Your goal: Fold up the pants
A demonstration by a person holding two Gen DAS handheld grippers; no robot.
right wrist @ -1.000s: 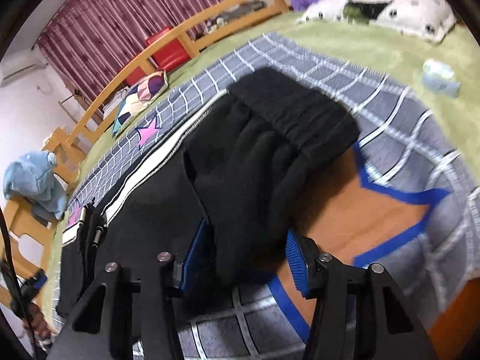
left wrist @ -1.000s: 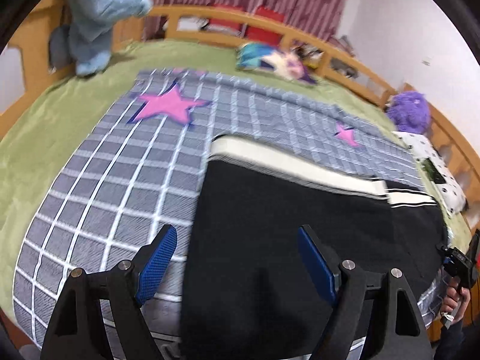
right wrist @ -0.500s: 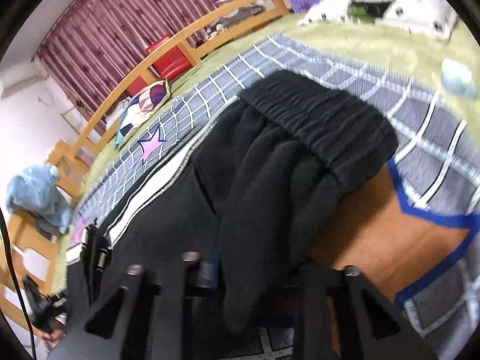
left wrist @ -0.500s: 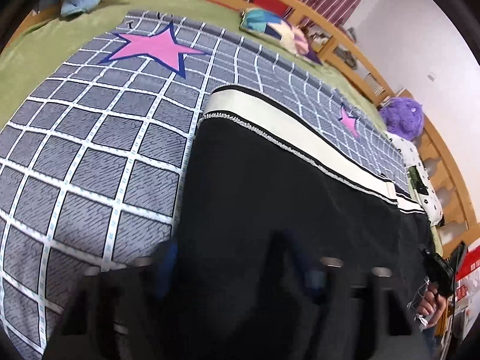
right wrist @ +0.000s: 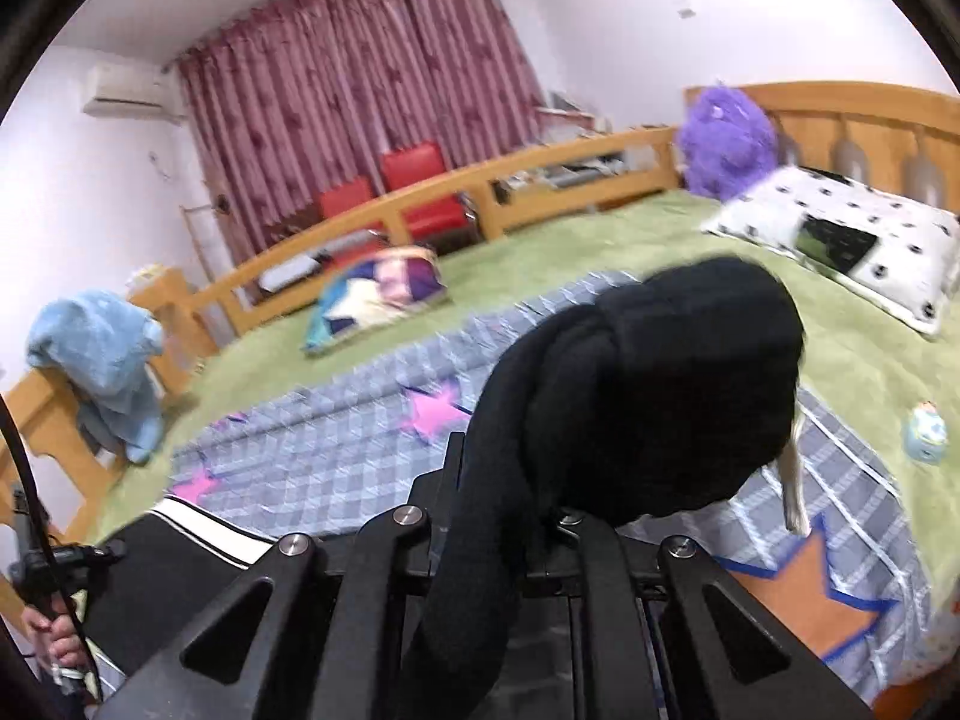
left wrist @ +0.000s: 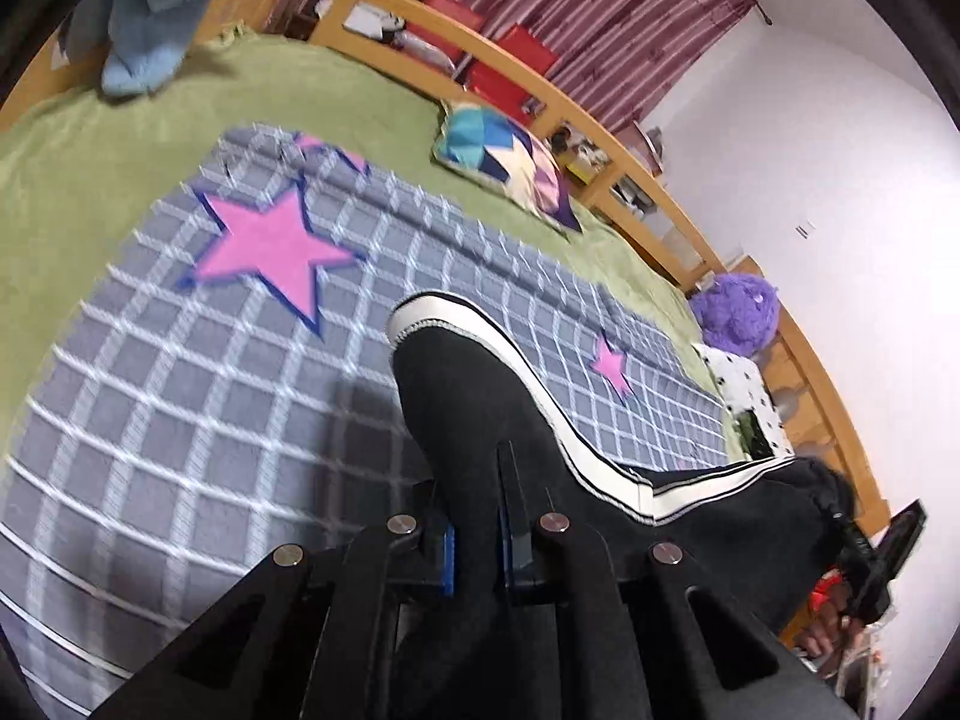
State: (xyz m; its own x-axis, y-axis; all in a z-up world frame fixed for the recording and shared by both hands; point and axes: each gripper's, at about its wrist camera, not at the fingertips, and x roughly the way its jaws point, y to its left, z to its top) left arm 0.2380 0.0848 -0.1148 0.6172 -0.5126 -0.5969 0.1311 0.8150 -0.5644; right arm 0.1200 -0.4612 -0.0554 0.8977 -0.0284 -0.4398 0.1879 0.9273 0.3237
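Note:
The black pants (left wrist: pixel 480 414) have a white side stripe (left wrist: pixel 540 384) and lie partly on the grey checked blanket (left wrist: pixel 180 420). My left gripper (left wrist: pixel 477 540) is shut on the black cloth near the leg end, and that end hangs raised above the blanket. In the right wrist view the bunched waist end of the pants (right wrist: pixel 660 390) is lifted, with my right gripper (right wrist: pixel 504 510) shut on it. The cloth hides its right finger. Each gripper shows at the edge of the other's view: the right gripper (left wrist: pixel 888 552) and the left gripper (right wrist: pixel 66 558), each in a hand.
The blanket, with pink stars (left wrist: pixel 270 246) and an orange star (right wrist: pixel 804 594), covers a green bedspread (right wrist: pixel 570 240) inside a wooden rail (left wrist: pixel 600 120). A patchwork cushion (right wrist: pixel 378 294), a purple plush (right wrist: pixel 726 138), a spotted pillow (right wrist: pixel 840 240) and a small blue toy (right wrist: pixel 927 432) lie around. Blue cloth (right wrist: pixel 102 354) hangs on the rail.
Both grippers went from open around the pants to shut on the cloth. Both then rose, lifting the leg end and the waist end off the blanket.

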